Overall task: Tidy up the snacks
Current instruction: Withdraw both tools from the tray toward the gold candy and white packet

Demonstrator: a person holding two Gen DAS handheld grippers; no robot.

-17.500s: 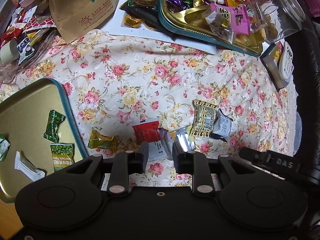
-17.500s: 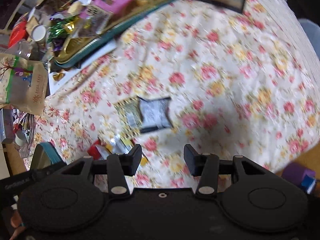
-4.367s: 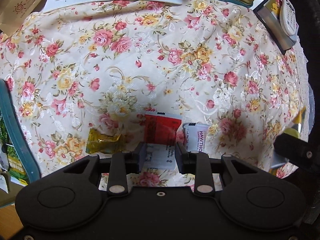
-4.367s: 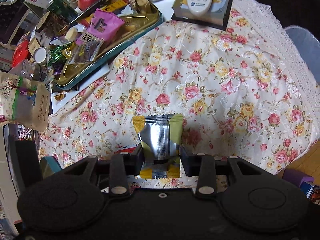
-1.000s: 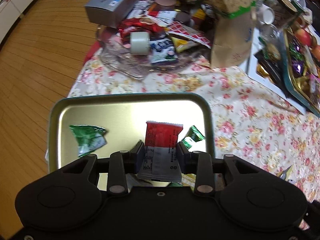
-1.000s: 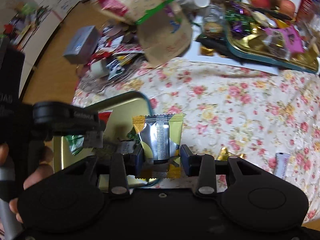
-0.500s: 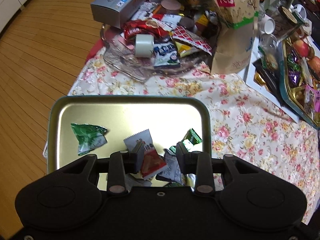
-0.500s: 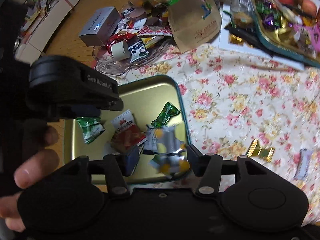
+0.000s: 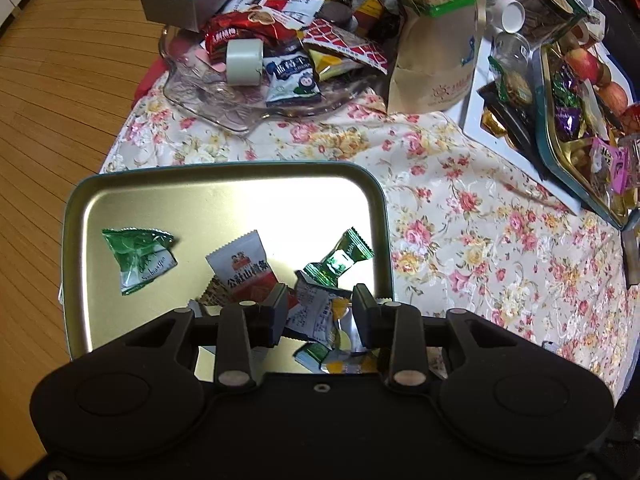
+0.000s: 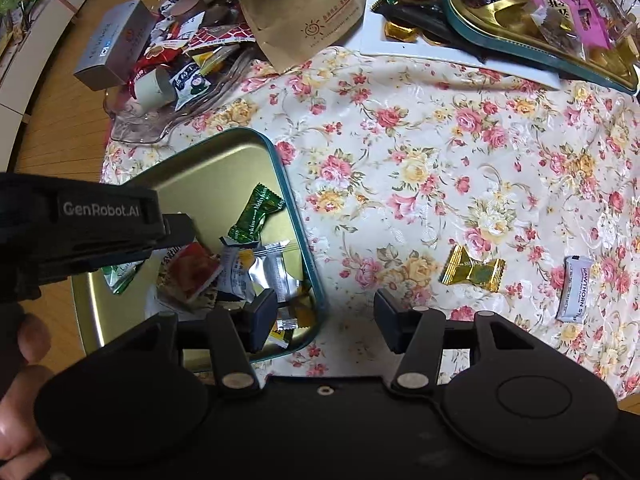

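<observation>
With both my left gripper (image 9: 320,304) and right gripper (image 10: 325,316) released and empty, I judge the light, crinkly gold foil-wrapped candy (image 10: 474,268), right of centre on the floral tablecloth (image 10: 420,152), best pinched across its stiff middle.
</observation>
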